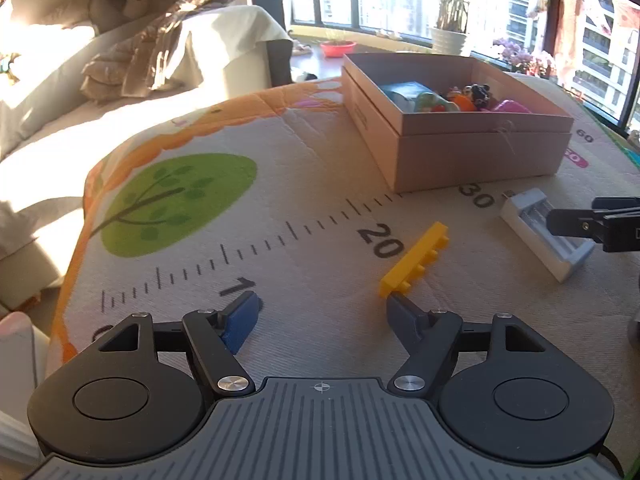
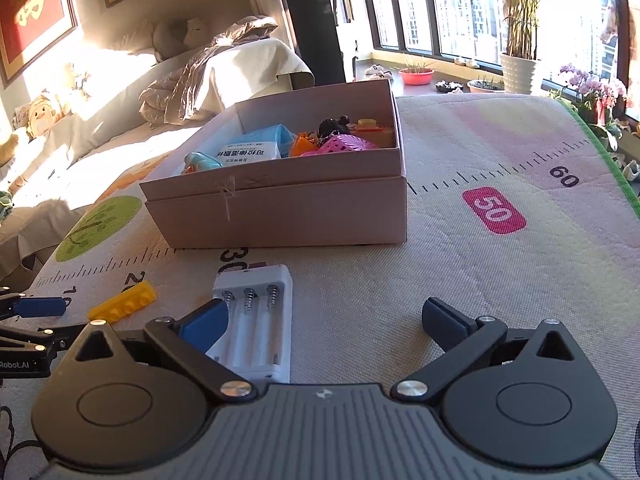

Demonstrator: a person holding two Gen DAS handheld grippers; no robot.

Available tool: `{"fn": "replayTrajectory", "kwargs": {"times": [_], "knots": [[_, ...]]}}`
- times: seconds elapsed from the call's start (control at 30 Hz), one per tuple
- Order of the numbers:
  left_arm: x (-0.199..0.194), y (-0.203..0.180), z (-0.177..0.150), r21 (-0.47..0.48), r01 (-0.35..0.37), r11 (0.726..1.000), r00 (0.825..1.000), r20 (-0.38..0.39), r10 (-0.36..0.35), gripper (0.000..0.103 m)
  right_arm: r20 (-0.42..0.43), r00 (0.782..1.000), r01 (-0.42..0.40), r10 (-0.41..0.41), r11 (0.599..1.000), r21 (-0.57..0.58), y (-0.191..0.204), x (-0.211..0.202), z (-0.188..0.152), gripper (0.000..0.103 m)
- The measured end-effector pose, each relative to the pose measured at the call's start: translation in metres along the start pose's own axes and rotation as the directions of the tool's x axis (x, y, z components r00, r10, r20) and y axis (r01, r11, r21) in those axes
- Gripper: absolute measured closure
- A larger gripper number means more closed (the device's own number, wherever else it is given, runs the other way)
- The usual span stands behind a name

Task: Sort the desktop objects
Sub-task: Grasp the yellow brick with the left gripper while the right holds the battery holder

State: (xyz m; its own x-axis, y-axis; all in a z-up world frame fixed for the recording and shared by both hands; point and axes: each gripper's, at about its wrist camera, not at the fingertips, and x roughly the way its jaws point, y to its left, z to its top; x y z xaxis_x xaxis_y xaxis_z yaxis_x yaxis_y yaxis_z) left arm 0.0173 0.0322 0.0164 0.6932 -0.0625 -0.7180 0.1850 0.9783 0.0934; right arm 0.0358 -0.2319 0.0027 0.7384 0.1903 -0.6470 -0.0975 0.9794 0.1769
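Observation:
A yellow toy brick lies on the printed mat just ahead of my left gripper, which is open and empty; its right finger tip is close to the brick's near end. The brick also shows in the right wrist view. A white battery charger lies under my right gripper, which is open and empty; its left finger is over the charger's left edge. The charger also shows in the left wrist view. A pink cardboard box holds several toys and a blue packet.
The mat carries a ruler print and a green tree. Its left edge drops off toward a sofa. Window sill with plant pots lies behind. The left gripper's finger shows at the left of the right wrist view.

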Motion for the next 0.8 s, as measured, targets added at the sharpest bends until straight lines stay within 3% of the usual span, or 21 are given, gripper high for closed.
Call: {"fn": "replayTrajectory", "kwargs": {"times": [0.07,0.13,0.23,0.37,0.5,0.8], "knots": [[-0.002,0.005,0.002,-0.021,-0.065,0.998,0.998,0.020,0.065,0.027,-0.005,1.000,0.015,-0.015,1.000,-0.019,0.003,0.001,0.000,0.000],[-0.008,0.011,0.003,-0.066,-0.063,0.996,0.998,0.027,0.065,0.027,-0.004,1.000,0.018,-0.019,1.000,-0.023,0.004,0.001,0.000,0.000],[-0.018,0.006,0.002,-0.102,0.037,0.994,0.999,0.016,-0.035,0.025,0.006,1.000,0.002,-0.002,1.000,-0.003,0.000,0.000,0.000,0.000],[-0.016,-0.024,0.001,-0.063,0.150,0.987,0.988,-0.012,-0.151,0.026,0.011,1.000,-0.008,0.008,1.000,0.012,-0.003,-0.001,0.000,0.000],[-0.001,-0.045,0.006,0.008,0.141,0.990,0.990,-0.025,-0.141,0.031,0.007,1.000,0.001,-0.001,1.000,0.001,-0.001,0.000,-0.001,0.000],[0.010,-0.038,0.013,0.057,0.122,0.991,0.992,-0.021,-0.121,0.033,-0.003,0.999,0.037,-0.037,0.999,-0.030,0.005,0.000,0.000,0.000]]}}
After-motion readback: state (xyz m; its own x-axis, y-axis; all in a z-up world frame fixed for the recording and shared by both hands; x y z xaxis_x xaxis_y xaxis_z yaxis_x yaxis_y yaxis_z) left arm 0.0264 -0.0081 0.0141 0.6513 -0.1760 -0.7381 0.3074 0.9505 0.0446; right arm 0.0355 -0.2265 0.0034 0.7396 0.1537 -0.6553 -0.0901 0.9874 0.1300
